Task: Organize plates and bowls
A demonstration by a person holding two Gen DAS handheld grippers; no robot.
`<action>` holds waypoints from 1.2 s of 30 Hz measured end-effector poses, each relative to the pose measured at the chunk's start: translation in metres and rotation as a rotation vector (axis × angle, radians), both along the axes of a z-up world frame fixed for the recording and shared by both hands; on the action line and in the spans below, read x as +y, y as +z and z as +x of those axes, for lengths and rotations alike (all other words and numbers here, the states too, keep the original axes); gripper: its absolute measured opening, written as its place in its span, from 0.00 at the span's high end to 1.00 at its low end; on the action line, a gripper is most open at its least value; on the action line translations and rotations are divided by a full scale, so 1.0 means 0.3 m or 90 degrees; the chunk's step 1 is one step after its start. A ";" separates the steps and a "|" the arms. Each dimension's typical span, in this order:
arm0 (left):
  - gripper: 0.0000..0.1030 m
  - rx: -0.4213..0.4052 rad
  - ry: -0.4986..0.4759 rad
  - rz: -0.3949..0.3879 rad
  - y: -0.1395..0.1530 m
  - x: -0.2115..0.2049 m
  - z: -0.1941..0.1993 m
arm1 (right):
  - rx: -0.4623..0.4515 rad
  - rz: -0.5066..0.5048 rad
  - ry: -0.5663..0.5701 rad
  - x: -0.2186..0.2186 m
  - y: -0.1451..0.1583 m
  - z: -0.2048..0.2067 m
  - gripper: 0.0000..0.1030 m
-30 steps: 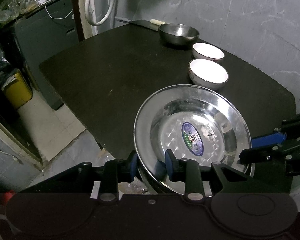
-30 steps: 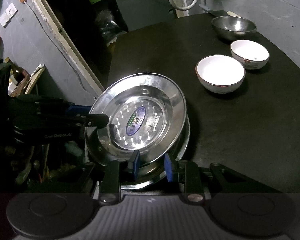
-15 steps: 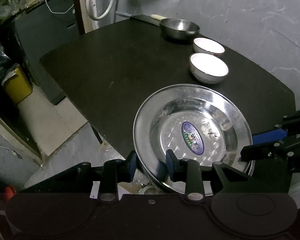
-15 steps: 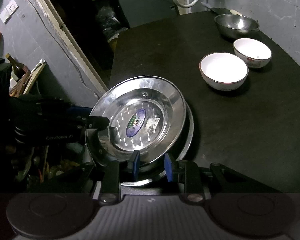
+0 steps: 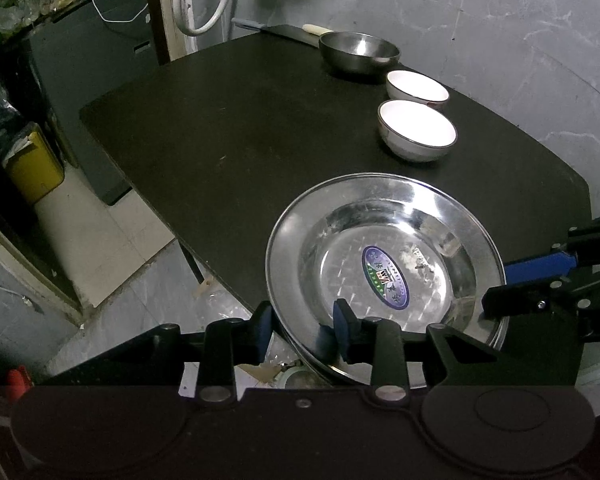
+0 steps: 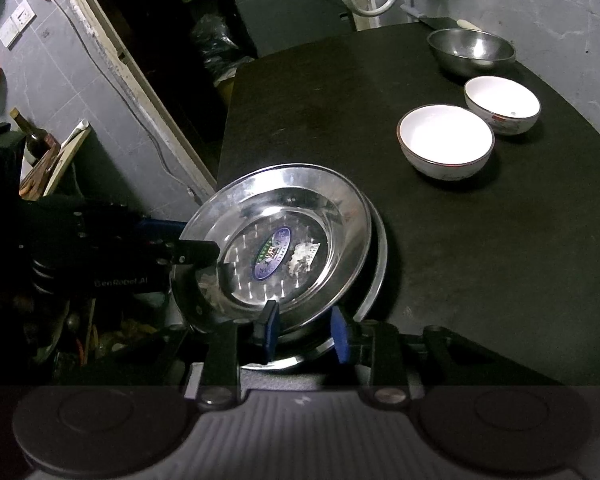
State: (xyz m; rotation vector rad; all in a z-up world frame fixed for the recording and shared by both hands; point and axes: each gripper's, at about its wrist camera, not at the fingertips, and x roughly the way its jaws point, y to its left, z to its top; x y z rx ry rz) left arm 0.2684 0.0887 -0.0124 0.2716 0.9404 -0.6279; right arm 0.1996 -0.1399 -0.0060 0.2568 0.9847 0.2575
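Colours on the dark table

The table [image 5: 236,152] is matt black; the plate [image 5: 384,264] is shiny silver with a blue-and-green oval sticker [image 5: 385,278]. Two bowls [image 5: 417,129] are white inside with dark rims, the far bowl [image 5: 359,53] bare grey steel. Blue pads [image 6: 271,326] line the black grippers.

Dark desk carrying plates and bowls

A matte black, round-cornered desk [image 5: 240,140] is bearing two stacked shiny steel plates [image 5: 384,276] at its near edge, partly overhanging it; beyond them two white ceramic bowls with dark rims [image 5: 417,130] are sitting just beside each other, and a round stainless steel bowl [image 5: 359,54] is resting at the far end, with a long dark flat pale-handled tool [image 5: 296,33] lying behind it.
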 end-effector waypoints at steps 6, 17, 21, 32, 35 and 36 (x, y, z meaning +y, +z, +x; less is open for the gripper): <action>0.66 0.000 0.000 0.000 0.001 0.000 0.000 | 0.000 -0.001 0.000 0.001 0.000 -0.001 0.67; 0.59 -0.004 -0.003 0.005 0.004 -0.003 -0.013 | -0.004 -0.001 -0.006 -0.009 0.005 -0.006 0.59; 0.50 -0.009 0.002 0.004 0.011 0.003 -0.014 | -0.008 -0.001 -0.009 -0.012 0.006 -0.009 0.52; 0.01 -0.092 0.113 -0.059 0.086 0.027 0.081 | -0.052 -0.015 -0.061 -0.086 0.042 -0.025 0.04; 0.01 -0.107 0.137 -0.071 0.099 -0.009 0.145 | -0.073 -0.024 -0.087 -0.140 0.059 -0.012 0.00; 0.01 -0.111 0.140 -0.074 0.104 -0.026 0.165 | -0.080 -0.028 -0.095 -0.162 0.064 -0.002 0.00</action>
